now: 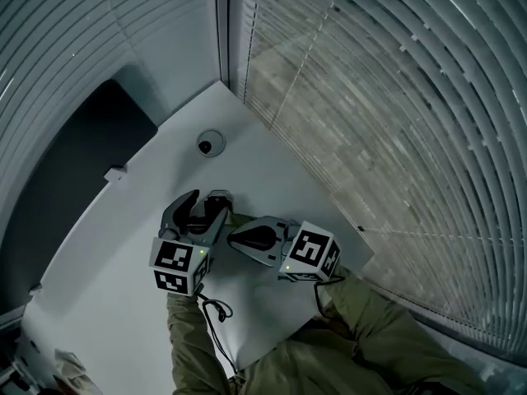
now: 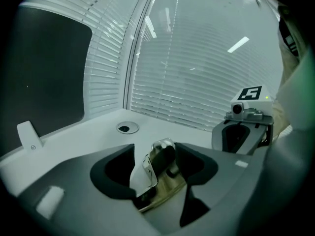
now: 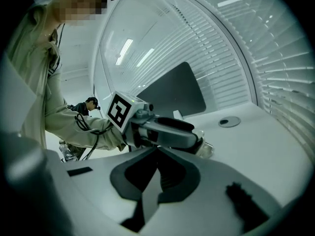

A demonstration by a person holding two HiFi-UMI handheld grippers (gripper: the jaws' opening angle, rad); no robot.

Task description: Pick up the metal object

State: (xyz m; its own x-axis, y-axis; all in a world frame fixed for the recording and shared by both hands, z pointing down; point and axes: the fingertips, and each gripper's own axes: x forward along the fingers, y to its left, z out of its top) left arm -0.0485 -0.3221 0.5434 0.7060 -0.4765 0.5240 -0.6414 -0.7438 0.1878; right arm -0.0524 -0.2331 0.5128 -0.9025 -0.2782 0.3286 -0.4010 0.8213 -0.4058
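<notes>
A small shiny metal object (image 2: 156, 170), a bent clip-like piece, lies on the white table (image 1: 272, 171) between the jaws of my left gripper (image 2: 156, 151). Those jaws stand wide apart on either side of it, and the pads do not press on it. In the head view the left gripper (image 1: 207, 202) is near the table's middle, with the metal object (image 1: 220, 197) at its tips. My right gripper (image 1: 234, 239) sits just to its right, shut and empty, pointing at the left one. The right gripper view shows the left gripper (image 3: 167, 132) over the object (image 3: 209, 150).
A round cable hole (image 1: 210, 145) lies in the table beyond the grippers. A small white bracket (image 1: 115, 172) stands at the left edge before a dark panel (image 1: 74, 171). Window blinds (image 1: 395, 97) run along the right side. A person (image 3: 91, 102) stands far behind.
</notes>
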